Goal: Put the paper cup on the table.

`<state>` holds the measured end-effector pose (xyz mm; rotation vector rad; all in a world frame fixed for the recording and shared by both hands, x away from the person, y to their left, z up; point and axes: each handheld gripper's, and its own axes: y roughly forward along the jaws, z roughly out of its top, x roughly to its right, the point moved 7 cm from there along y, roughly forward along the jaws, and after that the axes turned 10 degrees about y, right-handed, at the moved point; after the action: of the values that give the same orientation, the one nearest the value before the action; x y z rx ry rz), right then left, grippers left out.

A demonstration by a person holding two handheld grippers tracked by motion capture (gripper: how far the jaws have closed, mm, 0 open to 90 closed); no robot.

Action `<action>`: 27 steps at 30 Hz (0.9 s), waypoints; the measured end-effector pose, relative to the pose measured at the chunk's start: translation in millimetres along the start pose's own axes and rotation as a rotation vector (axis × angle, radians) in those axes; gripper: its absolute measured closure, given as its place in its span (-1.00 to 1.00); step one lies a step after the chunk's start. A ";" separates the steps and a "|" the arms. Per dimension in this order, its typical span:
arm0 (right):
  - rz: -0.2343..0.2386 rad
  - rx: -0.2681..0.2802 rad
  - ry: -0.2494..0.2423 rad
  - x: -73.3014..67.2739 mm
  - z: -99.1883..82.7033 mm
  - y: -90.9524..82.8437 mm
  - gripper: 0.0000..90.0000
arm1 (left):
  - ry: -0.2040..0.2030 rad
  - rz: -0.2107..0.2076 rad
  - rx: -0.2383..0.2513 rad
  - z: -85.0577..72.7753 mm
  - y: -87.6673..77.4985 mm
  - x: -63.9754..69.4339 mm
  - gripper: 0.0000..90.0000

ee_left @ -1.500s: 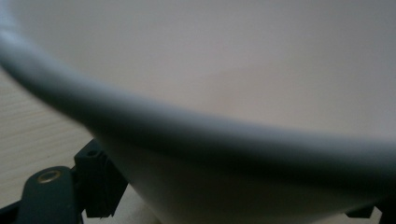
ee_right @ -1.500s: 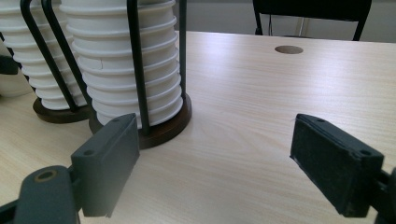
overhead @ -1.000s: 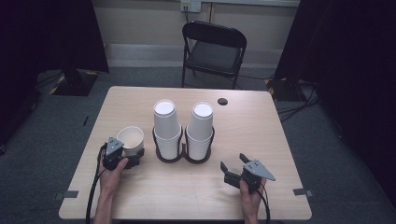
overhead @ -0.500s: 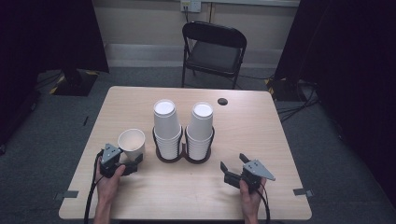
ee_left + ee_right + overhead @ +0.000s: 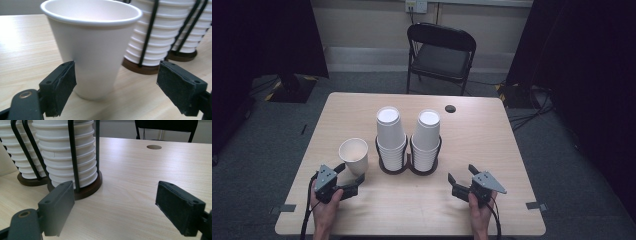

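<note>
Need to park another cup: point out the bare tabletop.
Free: right of the cup holder out to the table edge, and behind it toward the round hole. Crowded: front left, where the single cup stands before the left gripper.

We see a rectangular table (image 5: 492, 200) with a pale wood-grain top and rounded corners, standing on grey carpet. A small round dark cable hole (image 5: 450, 108) sits in its far half, right of centre. Near the middle stand two tall stacks of white paper cups (image 5: 390, 132), mouths down, each held in a black wire holder with a round dark brown base (image 5: 422, 169); the two bases touch side by side. Just left of them, apart from the nearer base, a single white paper cup (image 5: 353, 155) stands upright on the wood, mouth up.
</note>
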<state>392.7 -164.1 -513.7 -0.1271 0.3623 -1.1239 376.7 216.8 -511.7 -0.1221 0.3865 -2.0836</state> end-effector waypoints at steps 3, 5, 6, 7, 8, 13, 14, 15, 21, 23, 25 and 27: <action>0.000 0.002 0.001 0.0 0.0 -0.5 -0.67 | -0.011 -0.007 0.023 1.1 -1.0 5.5 -0.66; 0.001 0.001 0.002 0.0 0.0 -0.5 -0.67 | -0.016 -0.014 0.028 1.3 -1.9 9.1 -0.66; 0.001 0.002 0.003 0.0 0.0 -0.6 -0.67 | -0.011 -0.016 0.025 1.2 -2.5 11.8 -0.66; 0.000 0.003 0.002 0.2 0.1 -0.7 -0.67 | -0.006 -0.015 0.023 1.3 -3.6 14.5 -0.66; 0.001 0.003 0.004 0.2 0.1 -0.7 -0.67 | -0.003 -0.018 0.023 1.4 -4.9 17.1 -0.66; 0.001 0.003 0.002 0.2 0.1 -0.7 -0.67 | 0.014 -0.064 0.025 3.1 -5.0 29.4 -0.65; 0.002 0.004 0.003 0.1 0.1 -0.7 -0.67 | 0.016 -0.075 0.027 4.2 -4.3 31.8 -0.65; 0.002 0.004 0.002 0.1 0.1 -0.7 -0.67 | 0.020 -0.087 0.031 5.6 -3.8 33.9 -0.65; 0.000 0.003 0.003 0.2 0.1 -0.7 -0.67 | 0.031 -0.130 0.046 11.3 1.3 52.2 -0.65; 0.000 0.004 0.003 0.1 0.1 -0.7 -0.67 | 0.040 -0.136 0.046 12.2 4.2 57.3 -0.65; 0.000 0.004 0.001 0.1 0.1 -0.7 -0.67 | 0.079 -0.121 0.061 16.1 4.9 61.9 -0.65; 0.001 0.004 0.002 -0.1 0.1 -0.8 -0.67 | 0.073 -0.131 0.071 21.0 7.1 64.8 -0.65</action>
<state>392.1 -164.4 -513.4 -0.1223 0.3621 -1.1238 354.0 153.5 -498.6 -0.0294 0.3564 -2.2329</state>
